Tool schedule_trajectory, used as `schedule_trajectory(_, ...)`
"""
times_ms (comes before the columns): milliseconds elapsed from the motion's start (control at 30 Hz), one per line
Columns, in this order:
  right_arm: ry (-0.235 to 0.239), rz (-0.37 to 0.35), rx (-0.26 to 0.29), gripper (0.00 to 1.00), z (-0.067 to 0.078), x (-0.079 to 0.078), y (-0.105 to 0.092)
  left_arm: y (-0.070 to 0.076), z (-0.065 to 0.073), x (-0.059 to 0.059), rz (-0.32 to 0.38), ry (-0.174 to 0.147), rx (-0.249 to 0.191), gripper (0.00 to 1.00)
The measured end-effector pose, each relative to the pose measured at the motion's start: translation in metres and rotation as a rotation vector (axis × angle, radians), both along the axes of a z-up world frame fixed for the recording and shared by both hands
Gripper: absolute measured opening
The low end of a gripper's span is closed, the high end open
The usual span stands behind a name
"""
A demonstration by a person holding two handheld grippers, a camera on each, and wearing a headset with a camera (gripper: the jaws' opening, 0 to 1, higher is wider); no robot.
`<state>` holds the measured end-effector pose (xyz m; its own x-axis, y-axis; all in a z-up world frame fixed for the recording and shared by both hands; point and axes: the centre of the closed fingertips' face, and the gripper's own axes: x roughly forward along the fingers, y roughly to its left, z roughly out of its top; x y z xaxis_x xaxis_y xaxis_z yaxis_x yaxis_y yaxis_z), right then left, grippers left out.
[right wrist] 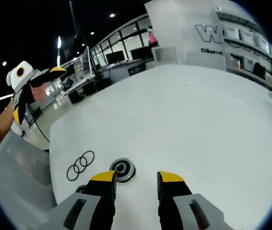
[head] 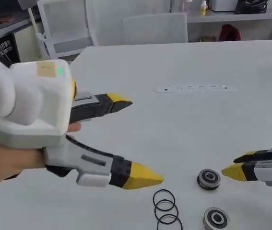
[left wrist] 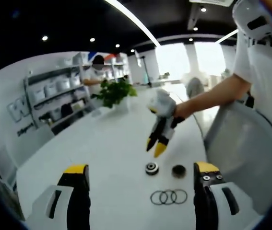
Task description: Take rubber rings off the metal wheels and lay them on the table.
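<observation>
The left tongs [head: 143, 141] gape wide and empty just above three rubber rings [head: 166, 206] lined up on the table [head: 183, 124], probably the drop spot, while the right tongs [head: 234, 165], slightly parted and empty, point at a metal wheel [head: 208, 178] just off their tips, likely the next to strip.

Three rubber rings [head: 166, 212] lie on the table [head: 188, 124] beside two metal wheels [head: 208, 178].

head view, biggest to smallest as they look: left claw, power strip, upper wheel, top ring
1. left claw, nearest the camera
2. power strip
3. upper wheel and top ring: look alike, unranked
</observation>
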<state>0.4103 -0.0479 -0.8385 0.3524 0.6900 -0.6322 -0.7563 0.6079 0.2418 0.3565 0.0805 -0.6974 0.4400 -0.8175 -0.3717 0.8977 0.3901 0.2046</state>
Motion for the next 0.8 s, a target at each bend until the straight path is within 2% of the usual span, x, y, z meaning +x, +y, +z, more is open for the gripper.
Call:
schedule_trajectory(67, 0.008, 0.012, -0.034, 0.33, -0.007, -0.002, -0.003, -0.009, -0.001, 0.005, -0.014, -0.014, 0.007, 0.89)
schedule_trajectory(167, 0.004, 0.030, -0.047, 0.32, -0.010, -0.004, -0.003, -0.020, -0.003, 0.010, -0.030, -0.020, 0.008, 0.87)
schedule_trajectory(267, -0.004, 0.061, -0.050, 0.33, -0.012, -0.007, 0.000, -0.035, -0.005, 0.013, -0.056, 0.003, -0.030, 0.88)
schedule_trajectory(333, -0.008, 0.076, -0.053, 0.34, -0.014, -0.009, 0.001, -0.043, -0.009, 0.017, -0.065, 0.009, -0.033, 0.87)
schedule_trajectory(433, -0.041, 0.106, -0.054, 0.37, -0.018, -0.010, 0.002, -0.054, -0.013, 0.024, -0.069, 0.008, -0.038, 0.84)
schedule_trajectory(500, -0.065, 0.116, -0.023, 0.37, -0.019, -0.010, 0.004, -0.061, -0.017, 0.029, -0.074, 0.018, -0.049, 0.80)
schedule_trajectory(533, -0.061, 0.122, -0.010, 0.37, -0.019, -0.012, 0.006, -0.063, -0.019, 0.030, -0.082, 0.028, -0.054, 0.78)
schedule_trajectory(567, -0.062, 0.129, -0.003, 0.34, -0.020, -0.013, 0.006, -0.067, -0.023, 0.031, -0.091, 0.052, -0.060, 0.77)
schedule_trajectory(633, -0.079, 0.138, 0.006, 0.32, -0.020, -0.013, 0.008, -0.071, -0.030, 0.034, -0.097, 0.064, -0.050, 0.74)
schedule_trajectory(733, -0.068, 0.142, 0.021, 0.31, -0.021, -0.014, 0.011, -0.078, -0.041, 0.039, -0.106, 0.067, -0.034, 0.72)
schedule_trajectory(800, -0.078, 0.153, 0.012, 0.31, -0.023, -0.016, 0.012, -0.082, -0.050, 0.040, -0.107, 0.089, -0.033, 0.70)
